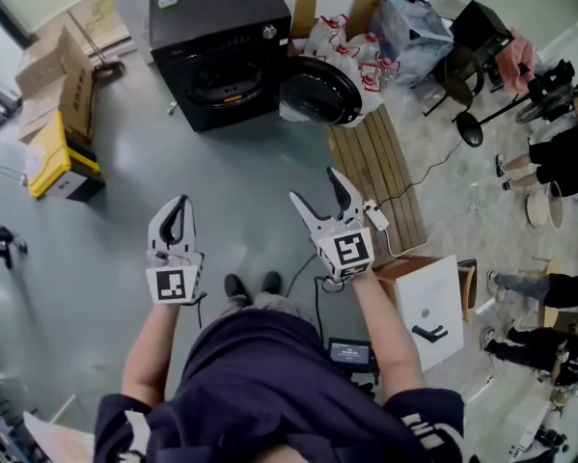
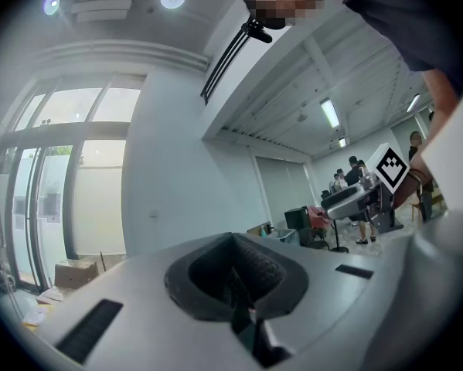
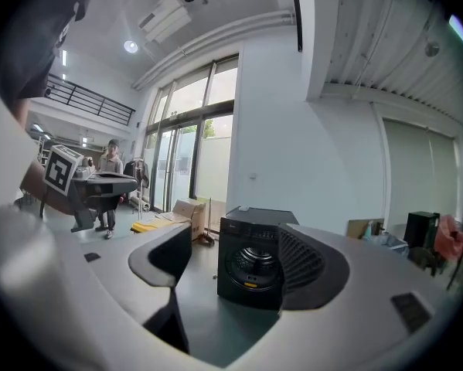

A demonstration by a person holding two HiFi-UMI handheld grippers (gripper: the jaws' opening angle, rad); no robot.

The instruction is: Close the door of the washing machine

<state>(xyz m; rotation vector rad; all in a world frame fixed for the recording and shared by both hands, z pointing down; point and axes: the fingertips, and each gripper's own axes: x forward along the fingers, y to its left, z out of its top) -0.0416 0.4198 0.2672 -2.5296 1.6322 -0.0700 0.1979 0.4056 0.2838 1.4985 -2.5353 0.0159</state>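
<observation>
— Starting at the left: what's the left gripper doing?

— Not much. Its jaws are pressed together with nothing in them, and it's held out level over the grey floor, well short of the job.

— And the washing machine?

— It's a black front-loader across the floor from the person, beside the pile of bags. The drum mouth is uncovered.

— The right gripper?

— Its jaws are spread wide and empty. It's aimed at the machine, which shows between them in the right gripper view.

— So the door is that round thing further right?

— Yes, swung right out to the right of the drum mouth. I'd guess it's rigid and fairly heavy, with a glossy ring that's too slippery to pinch. Better to push on its free edge, away from where it's hinged. It should swing easily, then need a firm press to latch.
</observation>
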